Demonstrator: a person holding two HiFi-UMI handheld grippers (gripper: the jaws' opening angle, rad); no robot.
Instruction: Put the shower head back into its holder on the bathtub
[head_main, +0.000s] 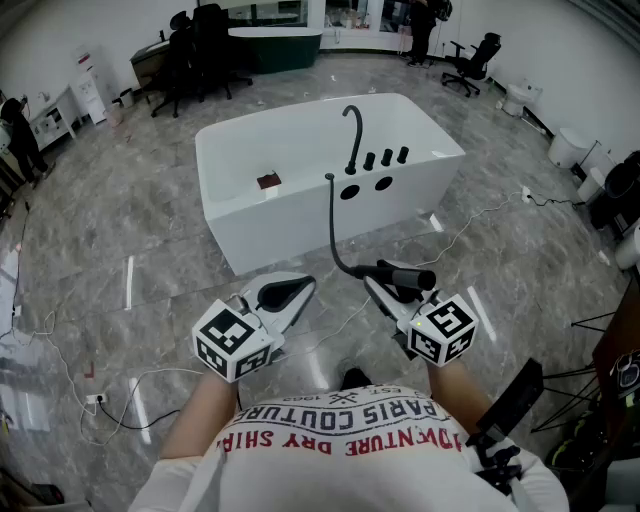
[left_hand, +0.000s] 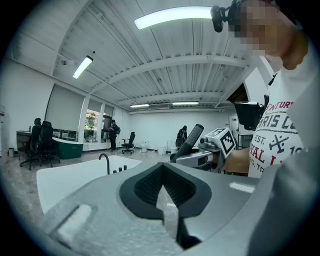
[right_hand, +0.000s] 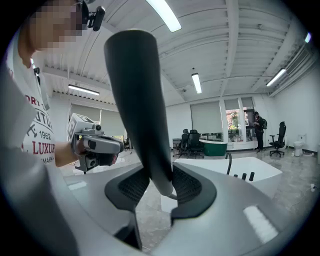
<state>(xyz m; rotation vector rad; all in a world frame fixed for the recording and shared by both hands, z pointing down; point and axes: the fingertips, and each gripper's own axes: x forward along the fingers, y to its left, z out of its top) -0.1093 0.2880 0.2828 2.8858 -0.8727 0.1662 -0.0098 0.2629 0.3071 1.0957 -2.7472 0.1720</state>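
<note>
Nearest the camera is the person's white shirt (head_main: 350, 440) with red and black print, both forearms reaching forward over a grey marble floor (head_main: 120, 300).

The left gripper (head_main: 303, 289) is held at the left, pointing roughly level toward the tub. Its jaws are pressed together with nothing between them, as the left gripper view (left_hand: 162, 192) shows clearly.

The right gripper (head_main: 378, 282) is just beside it on the right. Its jaws stand wide and are clamped on the handle of the black shower head (head_main: 408, 276). In the right gripper view (right_hand: 161, 187) the shower head (right_hand: 135, 100) rises between the ribbed pads, tilted slightly left. It is in the air, well short of the tub.

A black hose (head_main: 333, 225) runs from the shower head up to the near right rim of the white bathtub (head_main: 290, 225), which stands alone on the floor. On that rim are two dark round openings (head_main: 366, 188), three black knobs (head_main: 385, 158) and a curved black faucet (head_main: 352, 135). A small dark red item (head_main: 268, 181) lies inside the basin.

White cables (head_main: 480, 215) trail across the floor. At the far edge of the room are black office chairs (head_main: 200, 50) and a green counter (head_main: 275, 45).
</note>
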